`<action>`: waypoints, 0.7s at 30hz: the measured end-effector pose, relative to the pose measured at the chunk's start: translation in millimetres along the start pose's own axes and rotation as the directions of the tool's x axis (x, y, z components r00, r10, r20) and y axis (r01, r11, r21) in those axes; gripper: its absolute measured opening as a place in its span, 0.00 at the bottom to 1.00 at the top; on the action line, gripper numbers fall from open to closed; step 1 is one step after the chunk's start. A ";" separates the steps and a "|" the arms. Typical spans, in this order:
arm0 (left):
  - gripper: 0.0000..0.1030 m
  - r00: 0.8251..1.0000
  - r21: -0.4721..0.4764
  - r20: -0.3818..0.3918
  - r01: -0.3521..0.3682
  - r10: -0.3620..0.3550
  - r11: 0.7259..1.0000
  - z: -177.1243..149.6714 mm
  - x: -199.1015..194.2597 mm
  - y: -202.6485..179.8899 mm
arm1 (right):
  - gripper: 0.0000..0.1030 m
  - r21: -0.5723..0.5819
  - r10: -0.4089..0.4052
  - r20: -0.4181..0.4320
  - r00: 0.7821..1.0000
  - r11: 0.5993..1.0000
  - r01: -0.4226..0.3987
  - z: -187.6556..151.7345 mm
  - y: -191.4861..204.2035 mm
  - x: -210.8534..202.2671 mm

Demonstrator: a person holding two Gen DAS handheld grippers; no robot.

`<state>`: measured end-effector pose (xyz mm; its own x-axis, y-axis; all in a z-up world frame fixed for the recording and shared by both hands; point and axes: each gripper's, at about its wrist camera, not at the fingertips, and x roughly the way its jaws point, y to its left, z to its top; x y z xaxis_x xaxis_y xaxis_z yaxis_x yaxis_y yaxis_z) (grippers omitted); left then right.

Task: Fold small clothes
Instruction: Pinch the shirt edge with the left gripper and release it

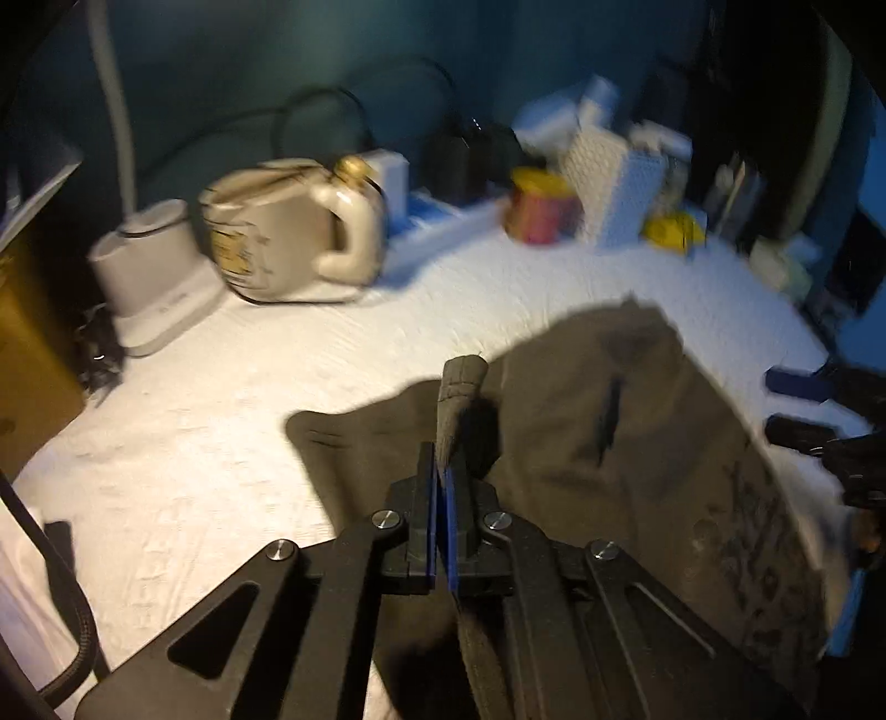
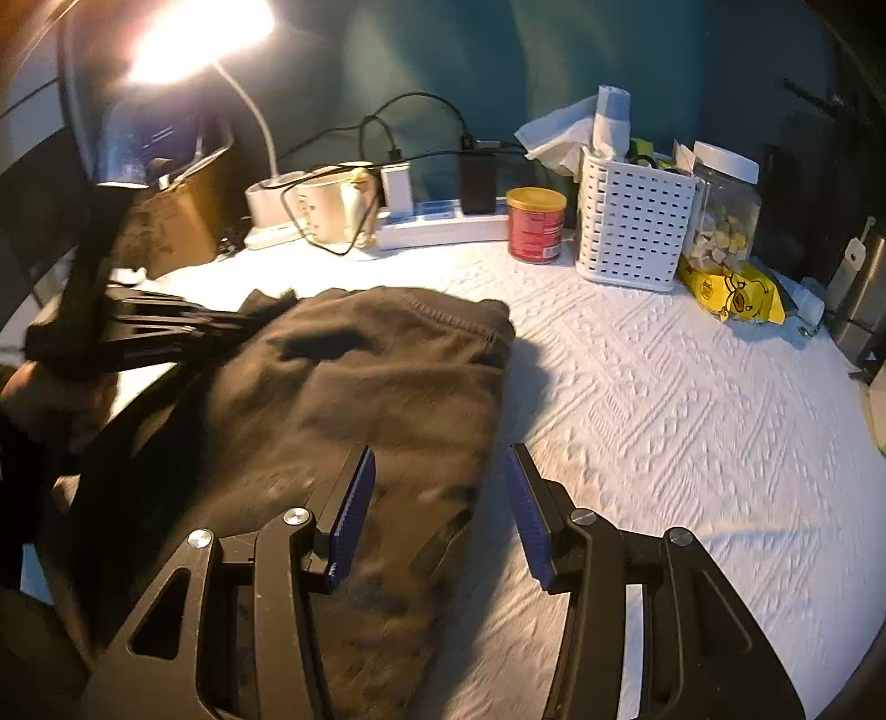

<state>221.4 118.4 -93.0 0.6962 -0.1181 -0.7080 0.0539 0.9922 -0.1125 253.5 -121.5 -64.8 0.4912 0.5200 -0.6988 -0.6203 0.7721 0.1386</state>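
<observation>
My left tool [image 1: 440, 471] was clenched on an edge strip of the dark garment [image 2: 360, 376] lying on the white table [image 2: 664, 387], while my right tool [image 2: 437, 509] hung released over its near right edge.

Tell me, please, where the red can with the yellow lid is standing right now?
In the right wrist view, the red can stands at the back of the white textured tablecloth, between the white power strip and the white perforated basket.

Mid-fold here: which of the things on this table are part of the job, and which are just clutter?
Job: dark garment; left gripper, shut on its edge; right gripper, open over it.

Clutter: mug, red can, white basket, jar, yellow packet, lamp.
</observation>
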 end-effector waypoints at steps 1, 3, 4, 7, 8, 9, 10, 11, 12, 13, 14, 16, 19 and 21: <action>0.01 1.000 -0.021 0.012 0.004 -0.004 1.000 -0.3 -4.3 4.9 | 0.50 0.003 -0.002 0.000 1.000 1.000 0.002 3.0 -2.7 3.5; 0.01 0.998 -0.050 0.039 -0.041 0.043 0.998 -4.2 -14.2 14.9 | 0.50 0.011 -0.002 -0.001 1.000 1.000 0.002 7.2 -7.1 10.1; 0.01 0.997 -0.063 0.043 -0.058 0.060 0.996 -5.3 -15.6 18.6 | 0.50 0.015 -0.004 -0.003 1.000 1.000 0.004 9.6 -9.4 14.0; 0.01 0.993 -0.118 0.045 -0.104 0.109 0.988 -15.2 -18.7 36.1 | 0.50 0.034 -0.012 -0.014 1.000 0.999 0.013 15.0 -15.1 24.6; 0.01 0.993 -0.137 0.018 -0.113 0.116 0.984 -19.6 -14.7 42.7 | 0.50 0.037 -0.013 -0.015 1.000 0.999 0.013 16.4 -16.7 27.2; 0.01 0.994 -0.156 -0.007 -0.107 0.107 0.982 -22.2 -10.9 48.0 | 0.50 0.041 -0.012 -0.017 1.000 0.999 0.012 17.9 -18.4 29.9; 0.02 0.995 -0.177 -0.023 -0.103 0.100 0.979 -24.4 -8.1 51.6 | 0.50 0.045 -0.011 -0.020 1.000 0.999 0.012 19.7 -20.0 33.2; 0.02 0.995 -0.194 -0.029 -0.102 0.098 0.976 -26.7 -8.0 54.3 | 0.50 0.048 -0.012 -0.023 1.000 0.999 0.013 21.2 -21.1 35.5; 0.02 0.995 -0.201 -0.029 -0.103 0.099 0.974 -27.9 -9.8 55.0 | 0.50 0.050 -0.017 -0.026 1.000 0.999 0.018 22.8 -22.7 37.8; 0.02 0.995 -0.206 -0.033 -0.100 0.096 0.973 -26.6 -10.8 54.8 | 0.50 0.050 -0.026 -0.029 0.999 0.998 0.027 24.6 -24.6 40.3; 0.03 0.995 -0.212 -0.033 -0.099 0.094 0.972 -24.4 -12.6 54.3 | 0.50 0.050 -0.033 -0.031 0.999 0.998 0.034 26.2 -26.4 42.2; 0.11 0.995 -0.216 -0.012 -0.097 0.096 0.972 -20.3 -19.0 53.2 | 0.50 0.060 -0.041 -0.033 0.999 0.997 0.043 29.4 -32.6 45.6; 0.47 0.995 -0.214 0.066 -0.059 0.075 0.975 -12.5 -32.9 44.5 | 0.50 0.106 -0.030 -0.030 0.999 0.994 0.033 33.9 -44.7 48.9; 0.51 0.995 -0.175 0.088 -0.032 0.048 0.984 -9.3 -32.9 34.2 | 0.50 0.135 -0.027 -0.024 0.999 0.990 0.030 35.7 -52.0 50.6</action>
<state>193.7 155.8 -80.0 0.7580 -0.0666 -0.6489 -0.0945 0.9731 -0.2101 332.5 -122.2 -82.3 0.4929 0.4905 -0.7187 -0.5170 0.8295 0.2115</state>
